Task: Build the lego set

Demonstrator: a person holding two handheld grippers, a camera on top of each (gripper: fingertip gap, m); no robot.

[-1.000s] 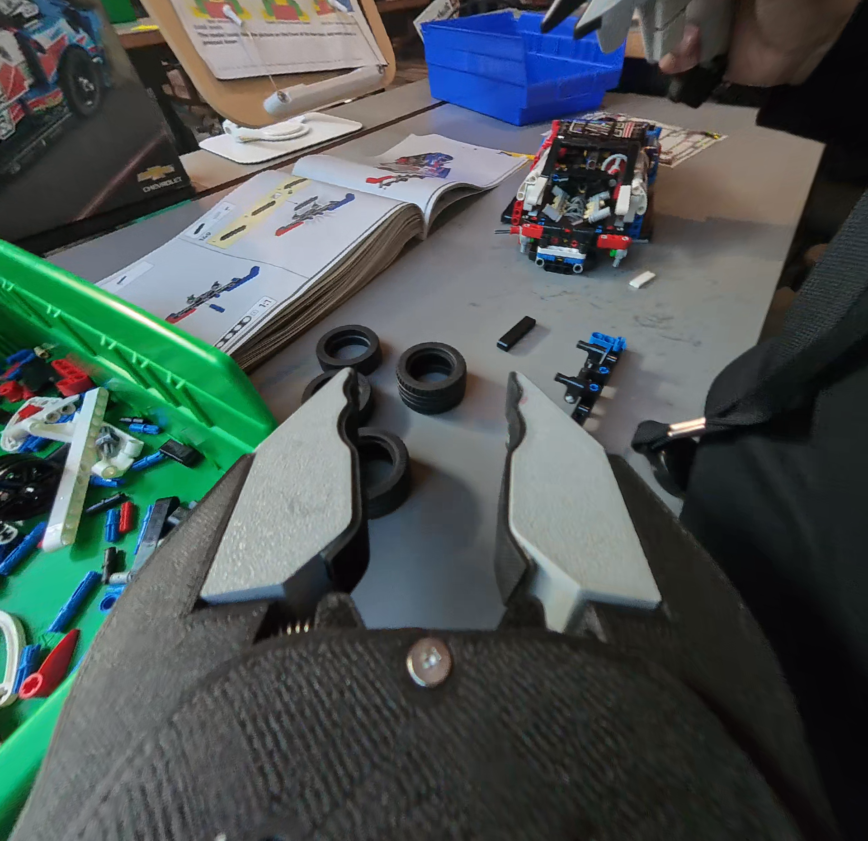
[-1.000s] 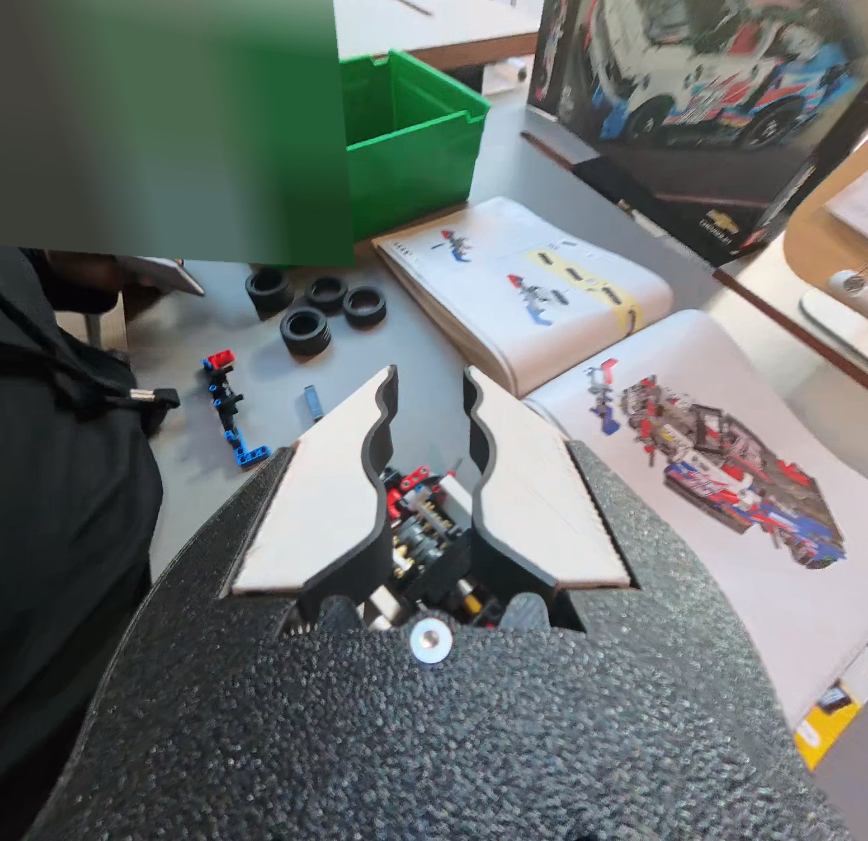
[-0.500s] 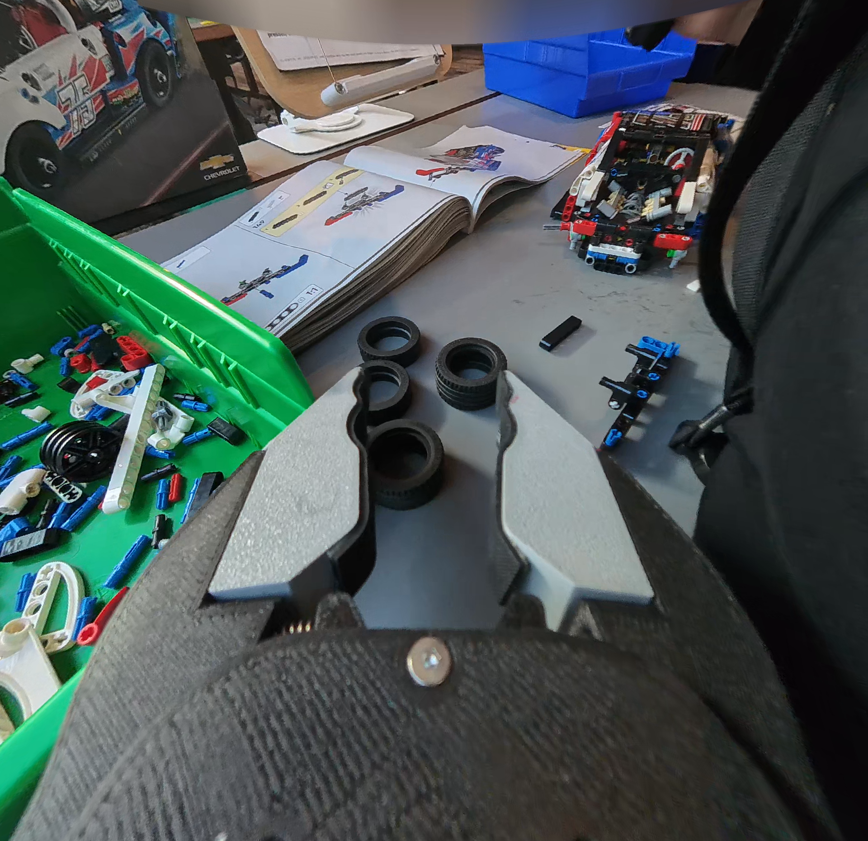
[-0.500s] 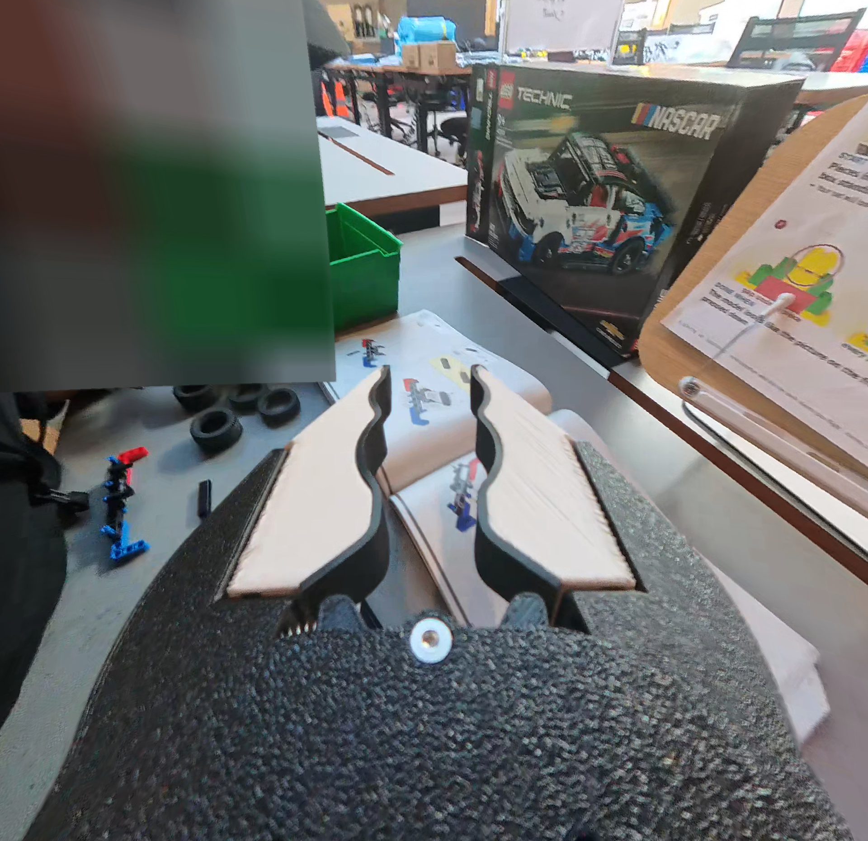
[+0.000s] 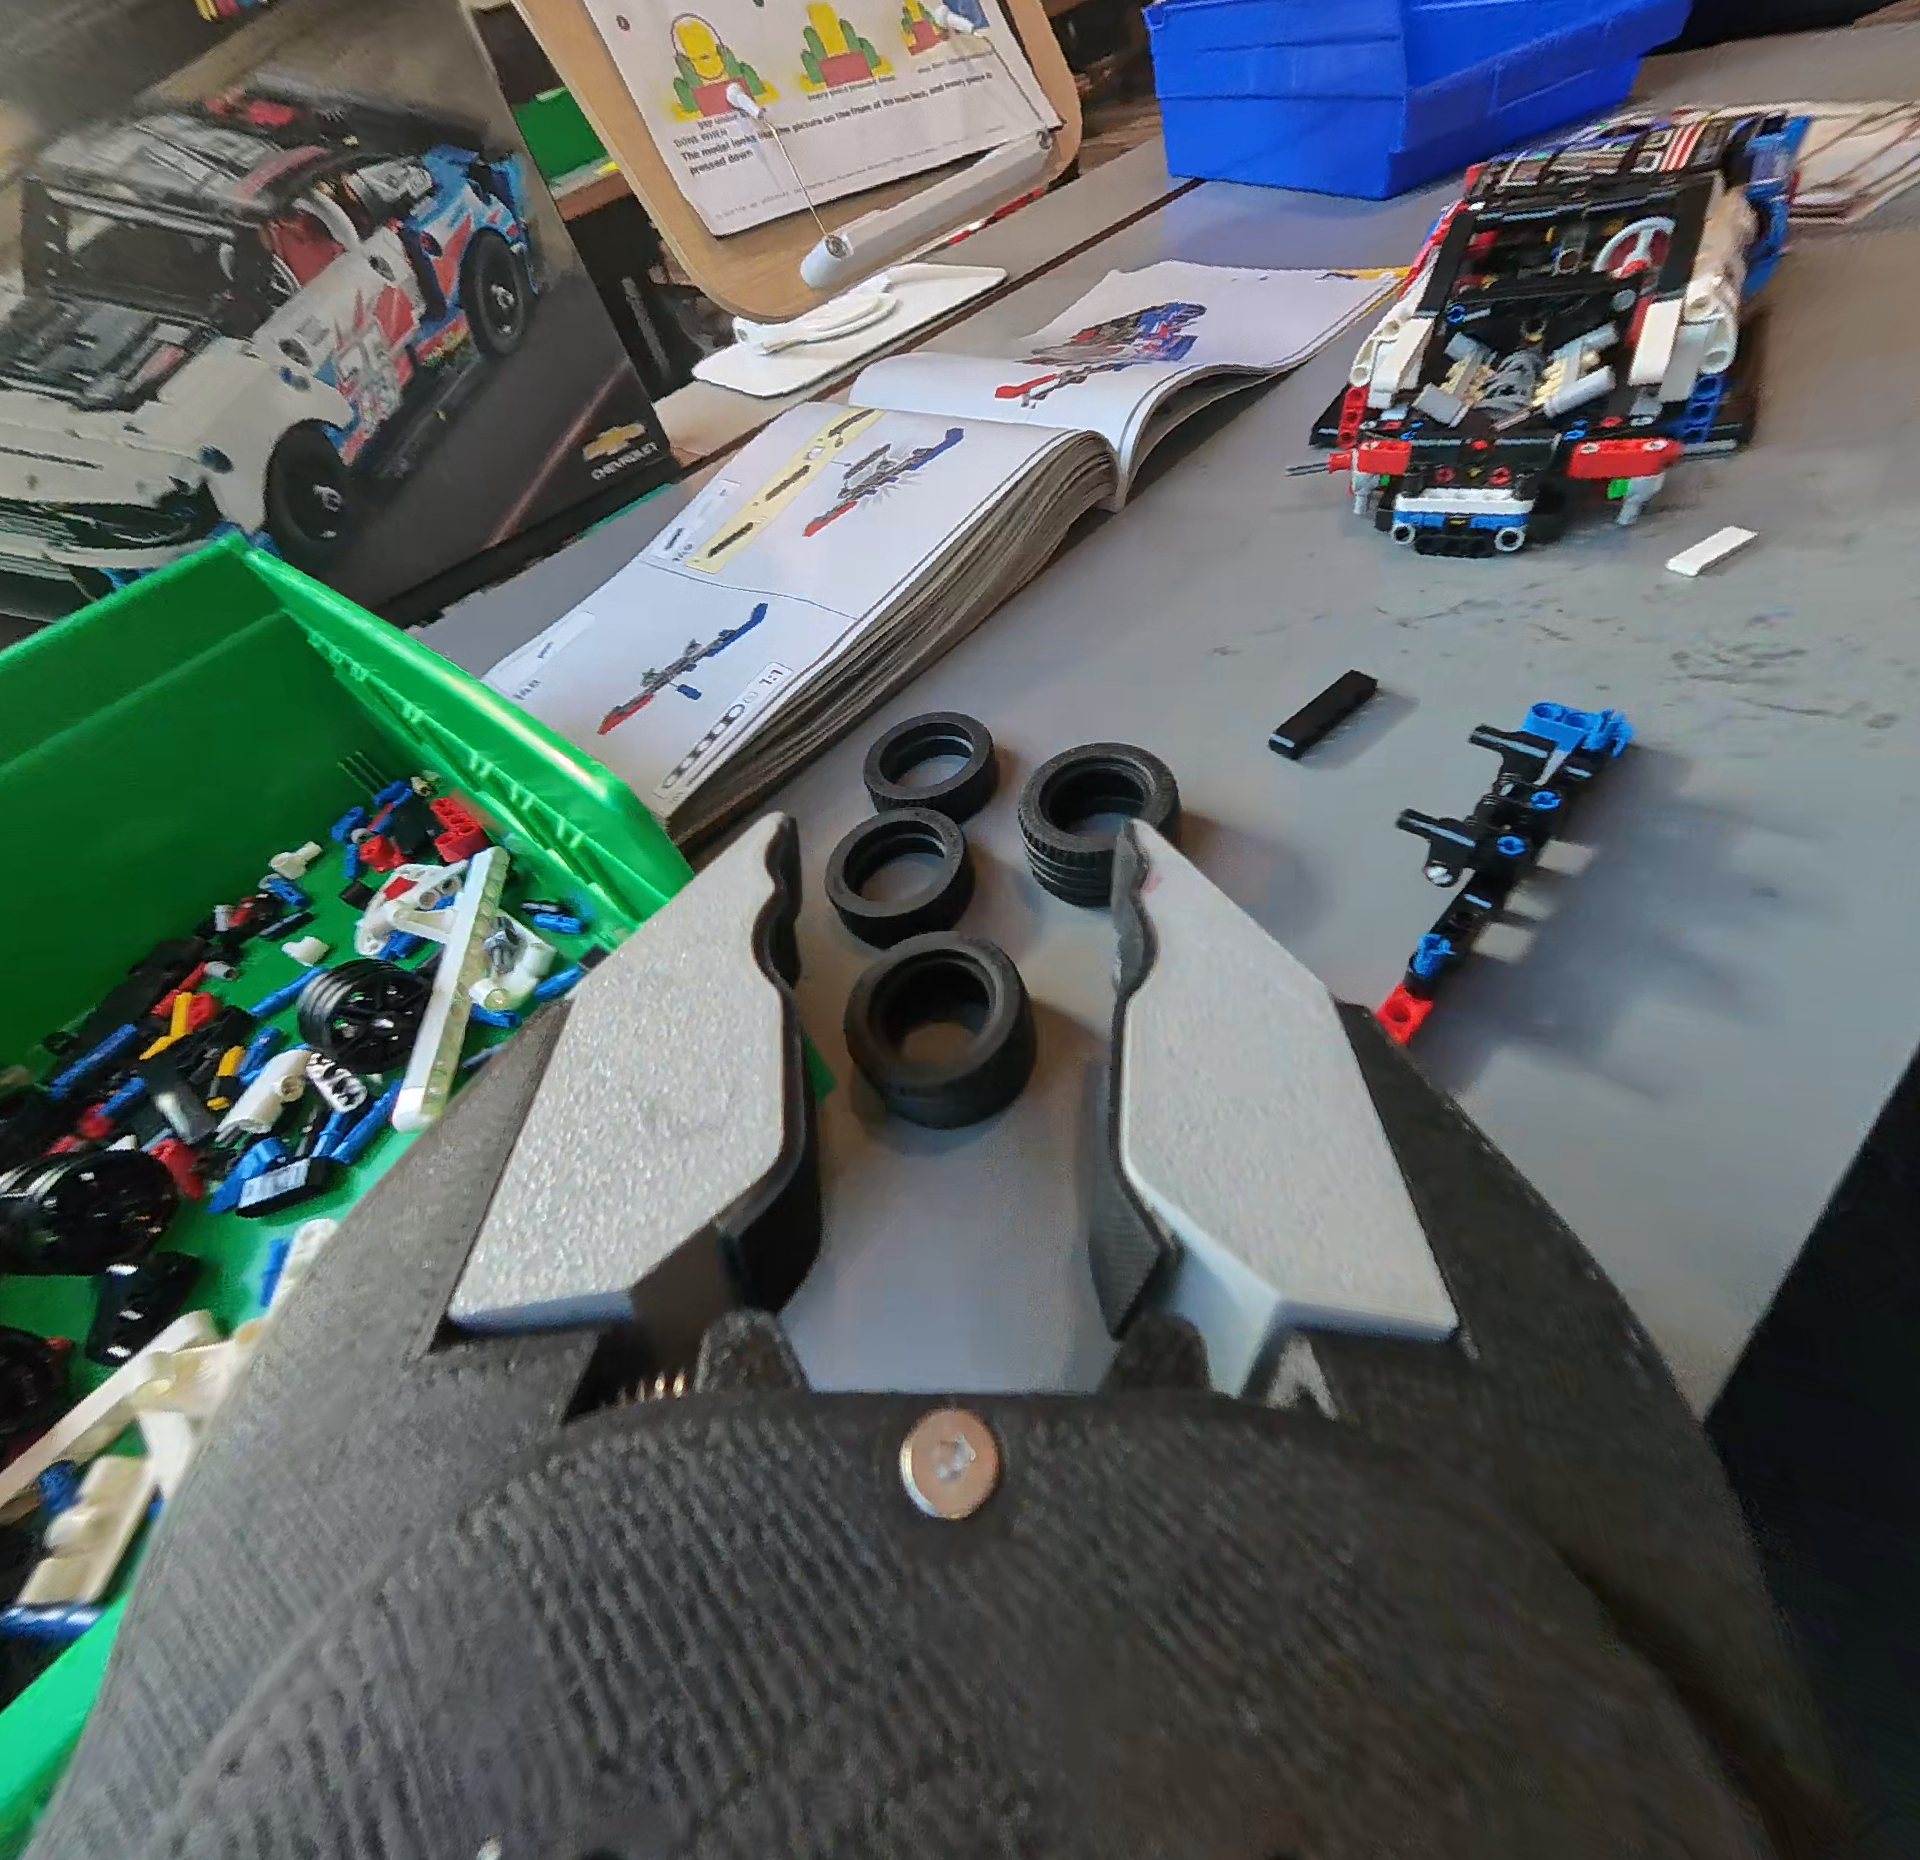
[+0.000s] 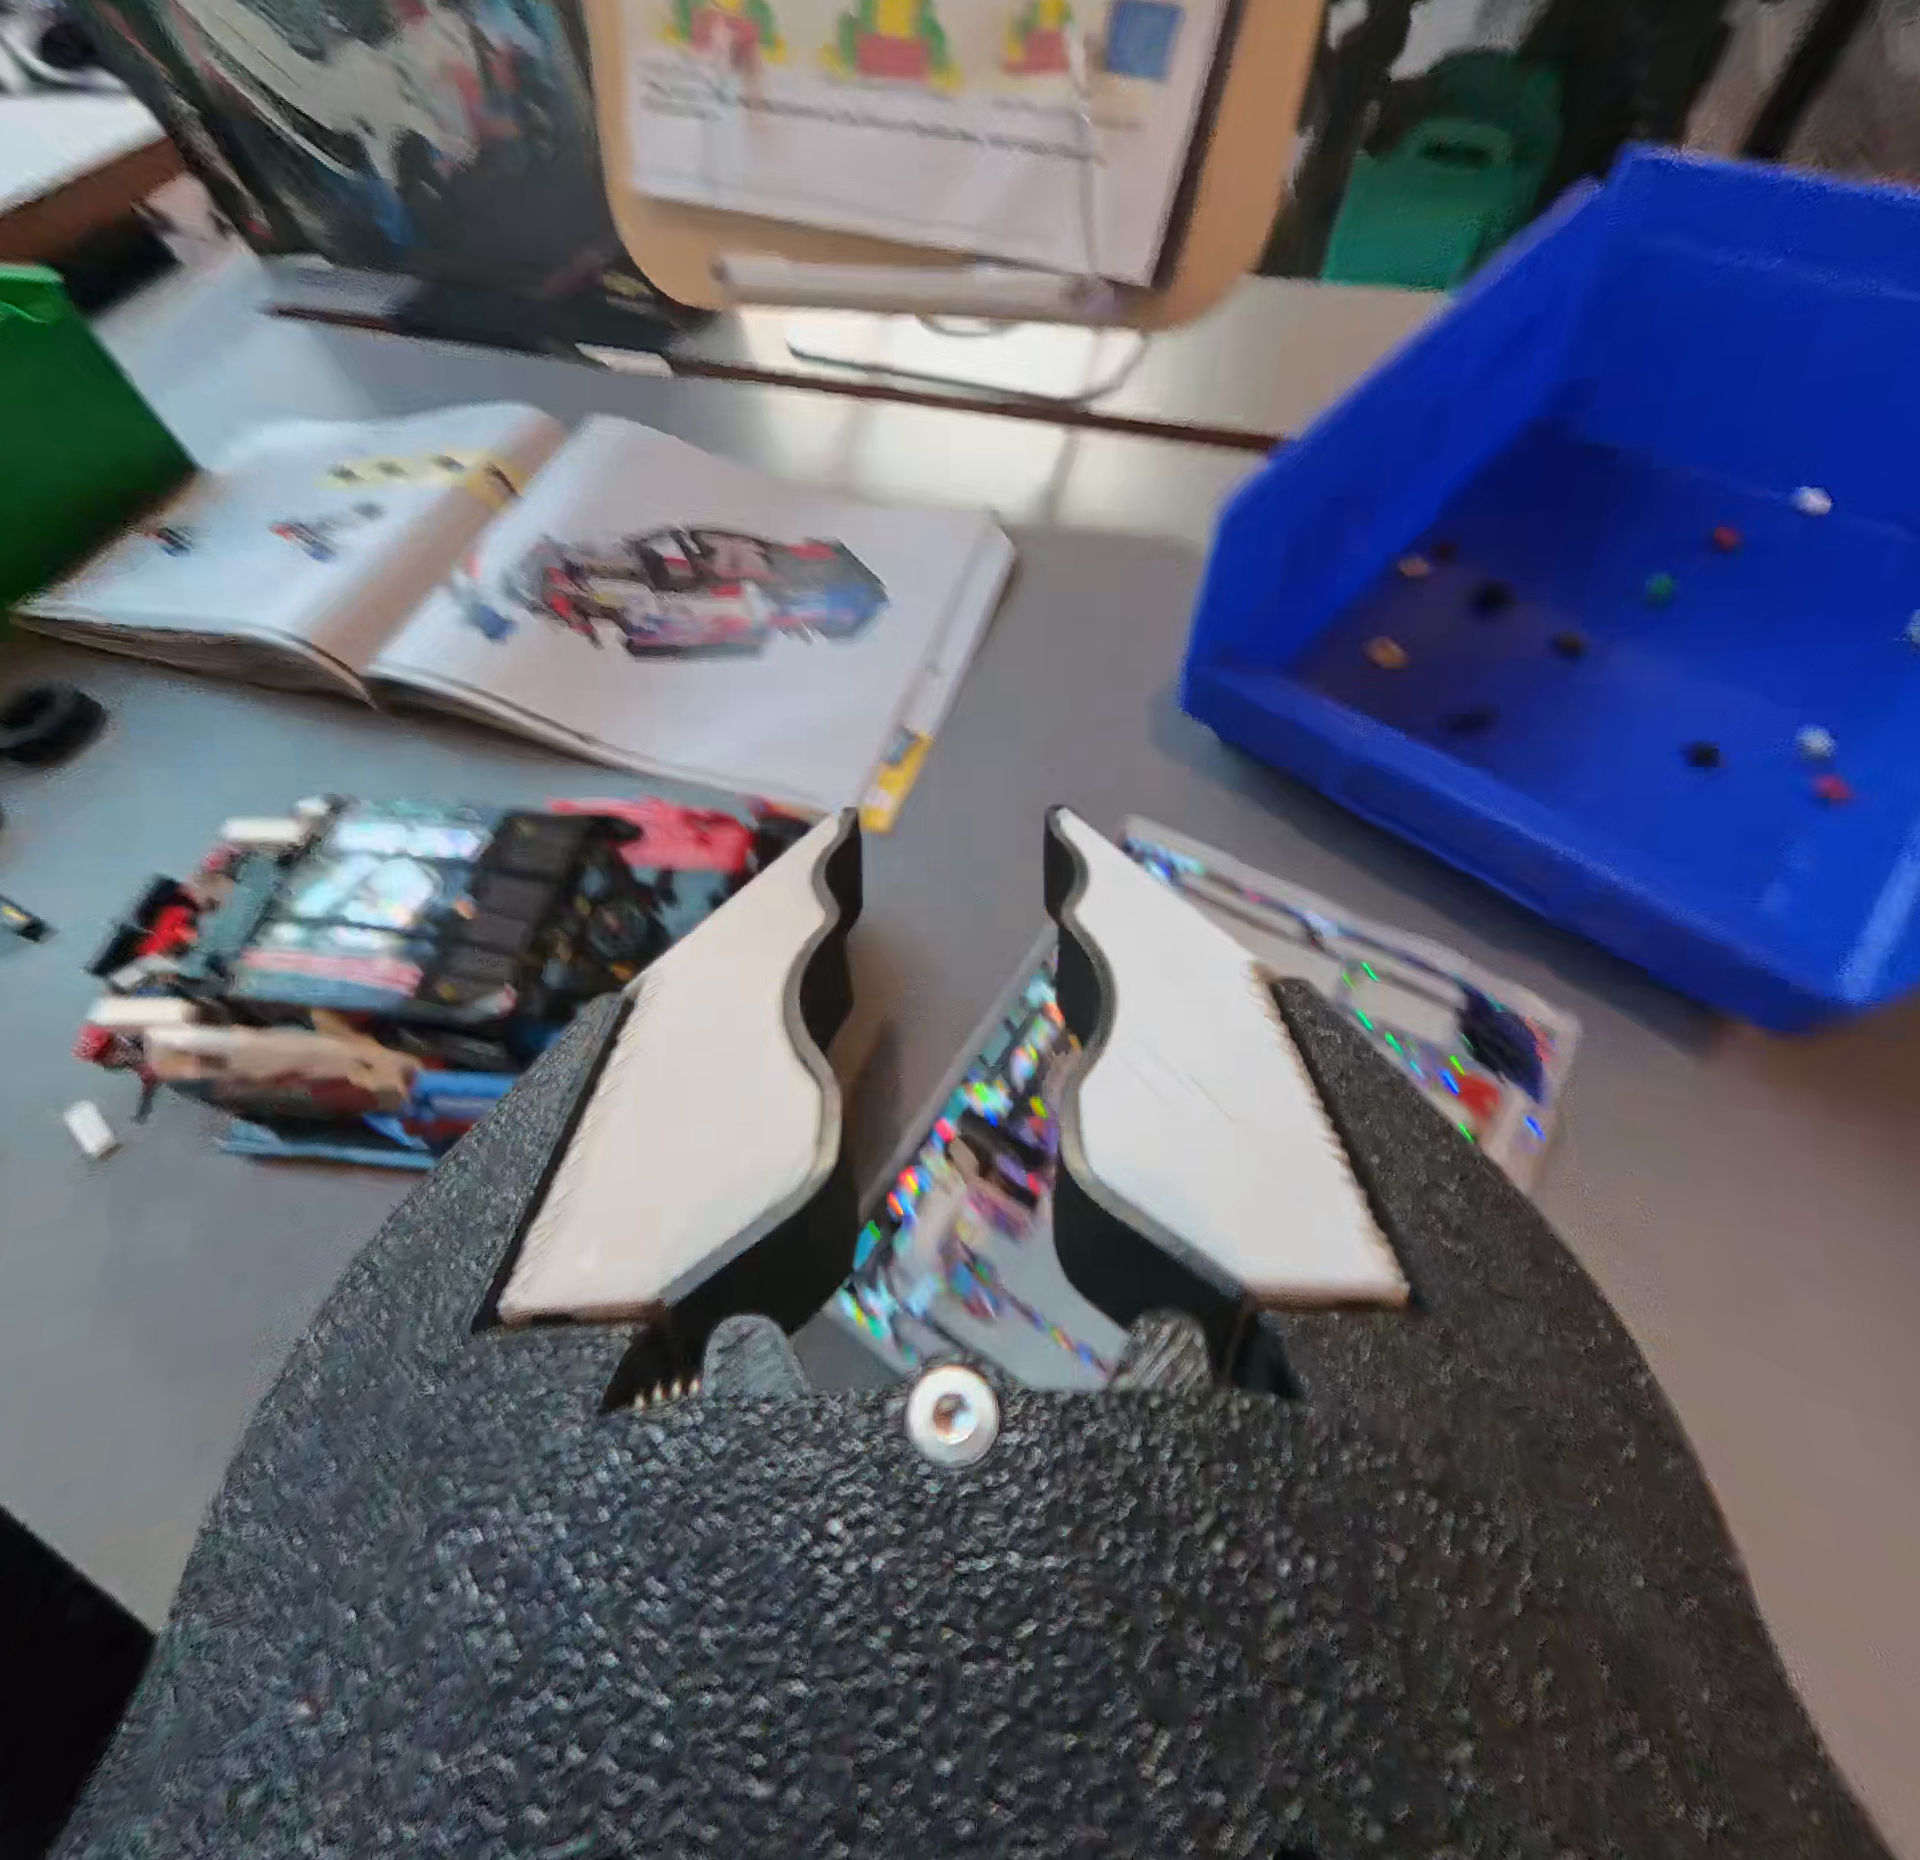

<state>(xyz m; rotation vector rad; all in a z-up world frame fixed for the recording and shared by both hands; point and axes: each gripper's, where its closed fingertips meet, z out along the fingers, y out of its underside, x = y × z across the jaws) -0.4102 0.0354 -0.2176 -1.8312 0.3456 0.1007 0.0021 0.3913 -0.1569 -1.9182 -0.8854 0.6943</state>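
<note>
My left gripper [image 5: 951, 839] is open and empty above several black tyres [image 5: 940, 1026] on the grey table. The part-built lego car [image 5: 1538, 345] sits at the far right, and also shows blurred in the right wrist view [image 6: 416, 969]. A black and blue beam assembly [image 5: 1496, 854] and a small black piece [image 5: 1325, 714] lie right of the tyres. The open instruction book [image 5: 883, 522] lies beyond them. My right gripper [image 6: 951, 854] is open and empty above a shiny sticker sheet [image 6: 1351, 1010], right of the car.
A green bin [image 5: 156, 875] full of loose lego parts stands at the left. A blue bin [image 6: 1621, 626] with a few small pieces stands at the back right. The set's box [image 5: 260, 252] and a clipboard stand [image 5: 810, 96] are behind the book. A small white piece [image 5: 1709, 551] lies near the car. About 55 centimeters separates my left fingertips from my right. To reach the small black piece [image 5: 1325, 714] in a straight line is about 12 centimeters for my left fingers, about 45 centimeters for my right.
My left gripper has shifted so the tyres lie between its fingers. My right gripper has swung right, from facing the box and book to facing the blue bin and sticker sheet.
</note>
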